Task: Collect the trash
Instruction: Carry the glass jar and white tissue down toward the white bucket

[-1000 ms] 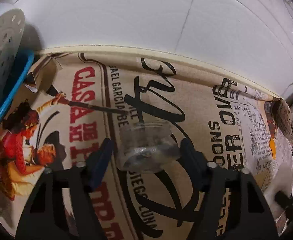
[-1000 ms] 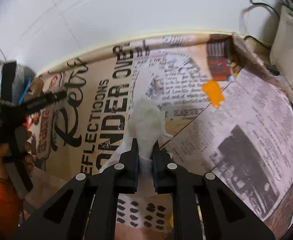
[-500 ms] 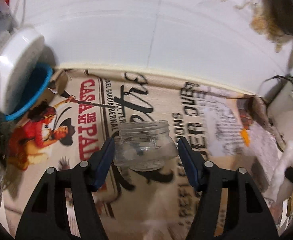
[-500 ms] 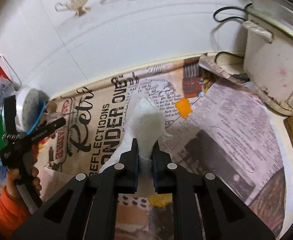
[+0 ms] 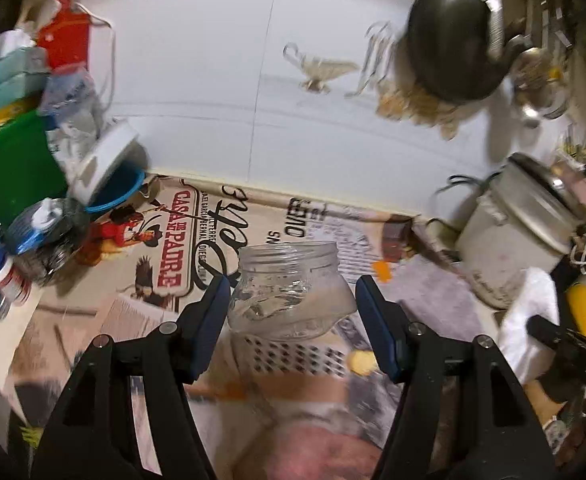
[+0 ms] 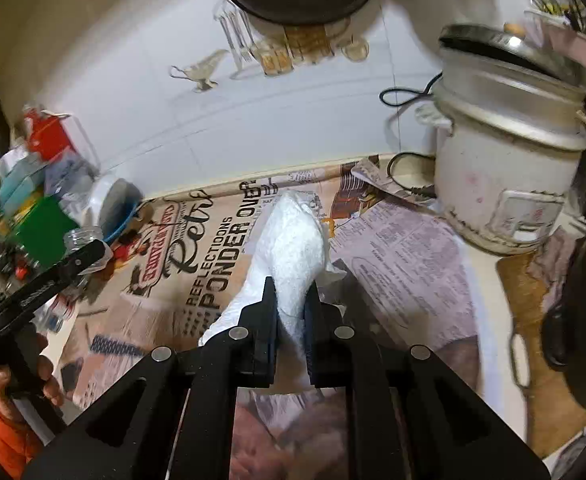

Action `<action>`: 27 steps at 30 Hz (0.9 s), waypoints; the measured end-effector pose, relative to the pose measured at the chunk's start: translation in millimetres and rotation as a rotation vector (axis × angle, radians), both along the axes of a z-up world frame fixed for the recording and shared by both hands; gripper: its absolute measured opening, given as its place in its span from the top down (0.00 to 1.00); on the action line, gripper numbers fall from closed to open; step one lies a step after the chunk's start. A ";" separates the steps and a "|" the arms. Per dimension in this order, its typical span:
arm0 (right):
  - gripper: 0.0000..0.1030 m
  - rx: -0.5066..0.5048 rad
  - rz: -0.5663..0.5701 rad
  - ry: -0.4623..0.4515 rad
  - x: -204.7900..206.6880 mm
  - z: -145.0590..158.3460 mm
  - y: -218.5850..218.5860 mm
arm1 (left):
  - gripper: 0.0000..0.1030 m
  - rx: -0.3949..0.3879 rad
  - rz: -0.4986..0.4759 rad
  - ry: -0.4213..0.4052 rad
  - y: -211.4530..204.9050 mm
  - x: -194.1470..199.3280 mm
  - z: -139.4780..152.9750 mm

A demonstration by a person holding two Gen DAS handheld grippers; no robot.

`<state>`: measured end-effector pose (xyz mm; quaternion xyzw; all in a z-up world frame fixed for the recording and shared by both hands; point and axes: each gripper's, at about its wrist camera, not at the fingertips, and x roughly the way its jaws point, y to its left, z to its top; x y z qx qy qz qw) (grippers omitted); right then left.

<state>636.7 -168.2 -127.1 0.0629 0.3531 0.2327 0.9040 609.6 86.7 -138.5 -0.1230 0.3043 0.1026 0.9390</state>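
My left gripper (image 5: pixel 291 300) is shut on a clear plastic jar (image 5: pixel 289 290), lidless and dented, and holds it well above the newspaper-covered counter (image 5: pixel 181 240). My right gripper (image 6: pixel 291 298) is shut on a crumpled white tissue (image 6: pixel 293 244) and holds it up over the counter (image 6: pixel 405 248). The tissue also shows at the right edge of the left wrist view (image 5: pixel 529 316). The left gripper with the jar shows at the left of the right wrist view (image 6: pixel 81 256).
A white rice cooker (image 6: pixel 509 168) with a cable stands at the back right. Bottles, a green box (image 5: pixel 17 160) and a blue bowl (image 5: pixel 117 194) crowd the left. A small orange scrap (image 5: pixel 381 270) lies on the paper. A wooden board (image 6: pixel 533 344) lies at right.
Both grippers have risen and pulled back from the counter with their loads, the jar and the tissue. The wall, the hanging pan and the rice cooker have come into view.
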 end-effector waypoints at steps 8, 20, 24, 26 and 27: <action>0.90 0.019 0.049 -0.043 -59.2 19.2 -19.4 | 0.38 -0.005 -0.021 -0.022 -41.8 -78.0 27.4; 0.90 0.004 -0.009 -0.022 -176.9 5.3 -13.1 | 0.38 -0.001 -0.155 0.045 -51.8 -189.0 -1.3; 0.90 -0.020 -0.025 -0.012 -226.1 -1.6 -1.2 | 0.38 0.004 -0.188 0.064 -45.9 -238.6 -8.1; 0.90 -0.014 -0.033 -0.007 -253.1 -5.9 2.9 | 0.38 0.015 -0.198 0.070 -40.5 -266.0 -10.6; 0.90 -0.015 -0.036 -0.006 -261.9 -7.1 4.4 | 0.38 0.018 -0.198 0.075 -38.5 -275.7 -11.6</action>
